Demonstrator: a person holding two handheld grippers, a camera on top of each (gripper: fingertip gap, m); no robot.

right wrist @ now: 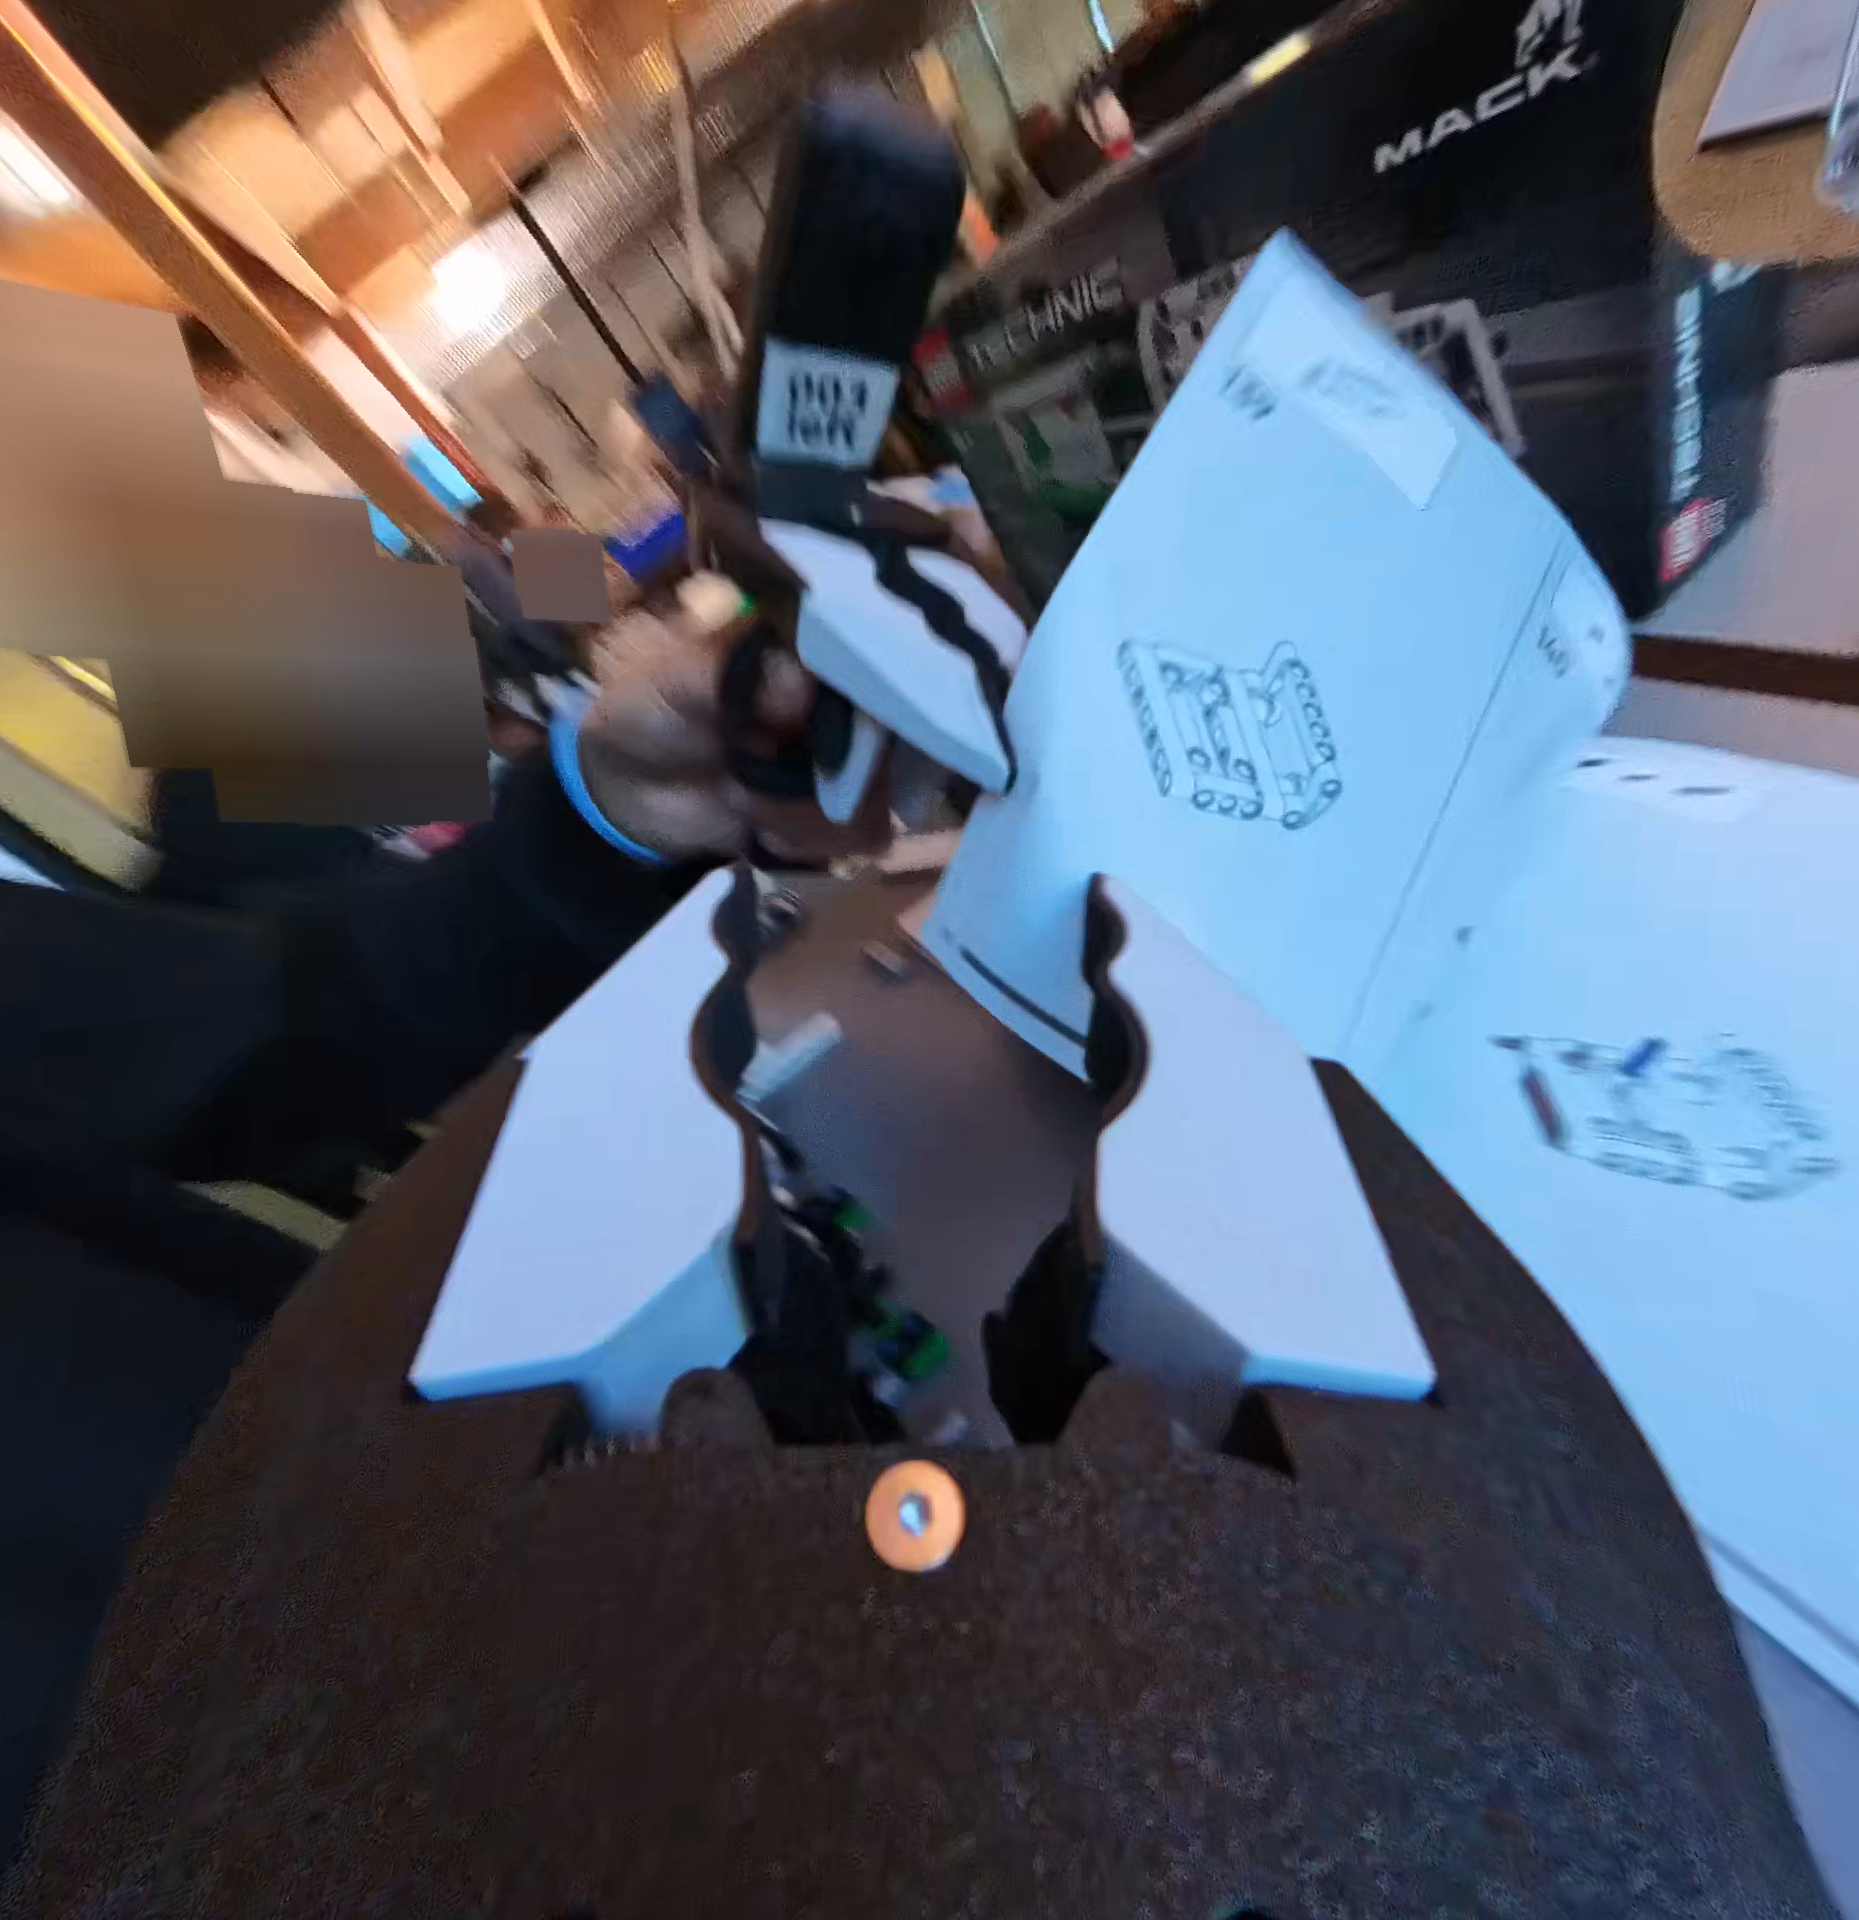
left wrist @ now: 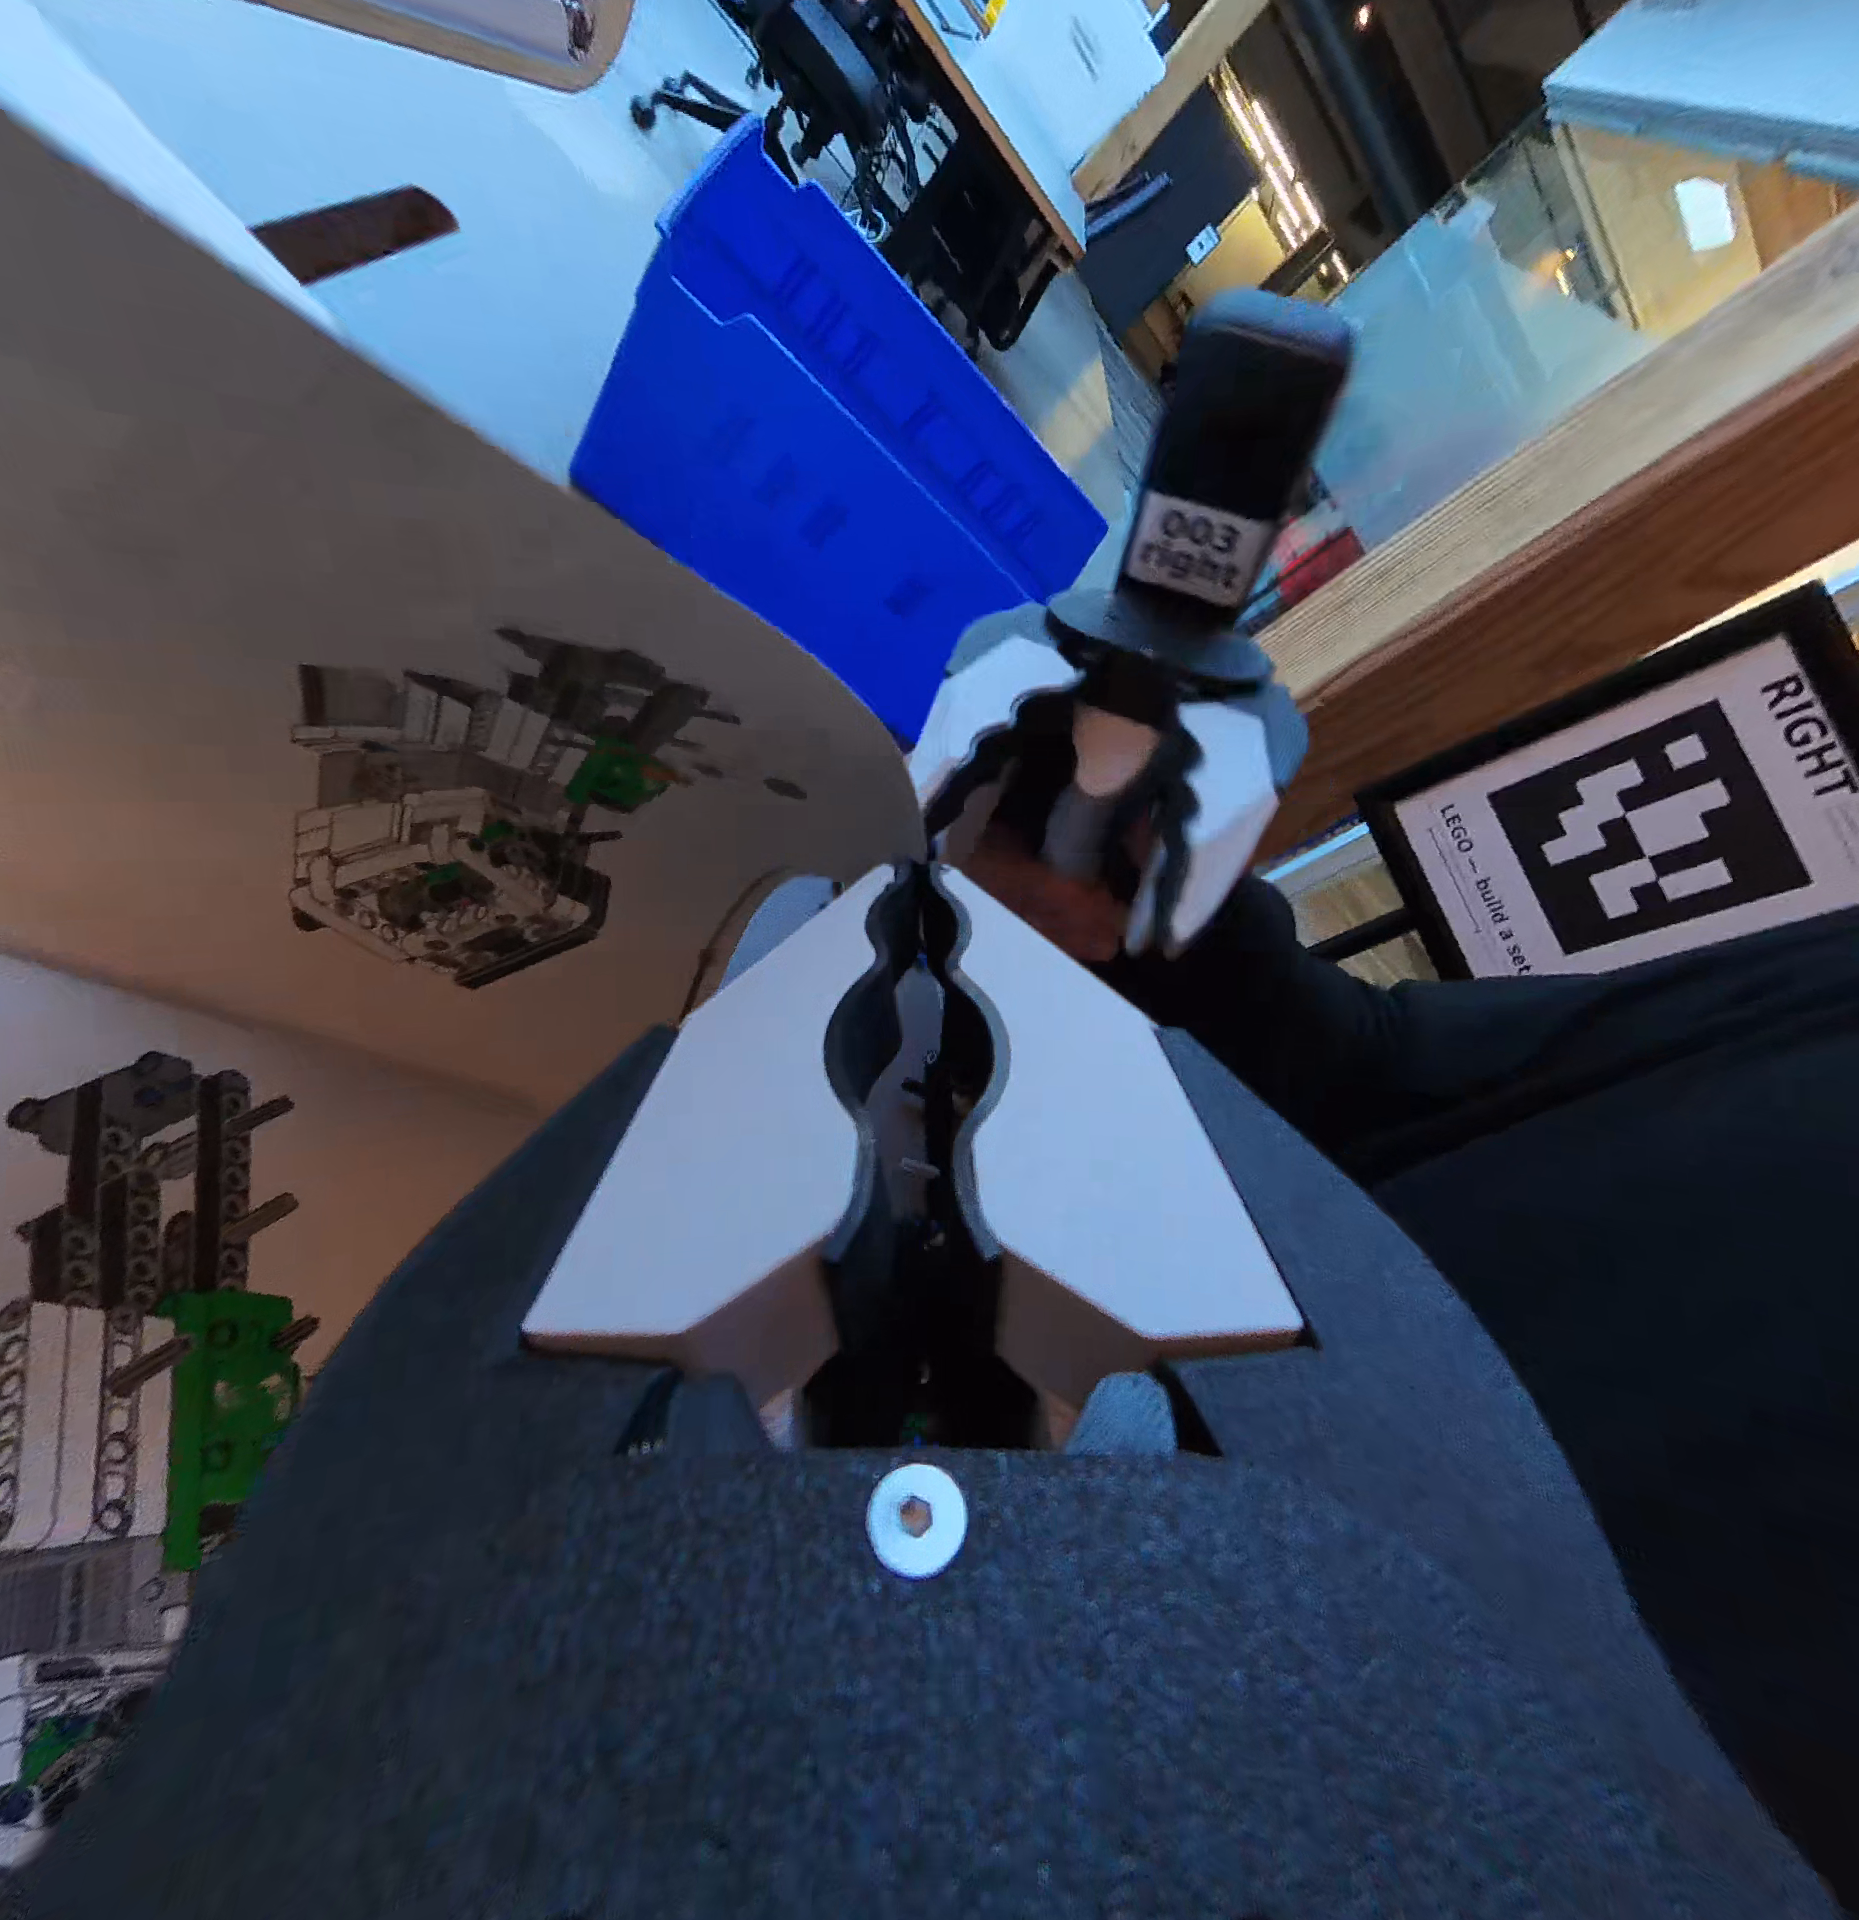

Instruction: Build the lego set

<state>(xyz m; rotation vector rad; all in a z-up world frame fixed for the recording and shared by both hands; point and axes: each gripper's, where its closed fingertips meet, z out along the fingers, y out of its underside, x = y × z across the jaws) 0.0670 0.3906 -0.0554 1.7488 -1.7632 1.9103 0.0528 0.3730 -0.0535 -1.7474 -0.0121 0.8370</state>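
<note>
My left gripper (left wrist: 920, 873) is shut on the edge of a page of the instruction booklet (left wrist: 281, 540) and holds that page lifted and curled. The right wrist view shows the same: the left gripper (right wrist: 1003, 769) pinches the raised page (right wrist: 1320, 540) at its edge, above the open booklet (right wrist: 1683, 987). My right gripper (right wrist: 920, 894) is open, with nothing between its pads, just beside the page's lower corner. It also shows open in the left wrist view (left wrist: 1050, 883). Under it lie a small white lego piece (right wrist: 795, 1049) and a black and green lego build (right wrist: 842, 1299) on the brown table (right wrist: 925, 1122).
A blue bin (left wrist: 821, 436) stands beyond the booklet. A framed sign with a black and white marker (left wrist: 1631, 831) stands at the right. The set's dark box (right wrist: 1476, 208) stands behind the booklet. A person's hand (right wrist: 655, 748) holds the left gripper. My two grippers' fingertips are within a few centimetres of each other.
</note>
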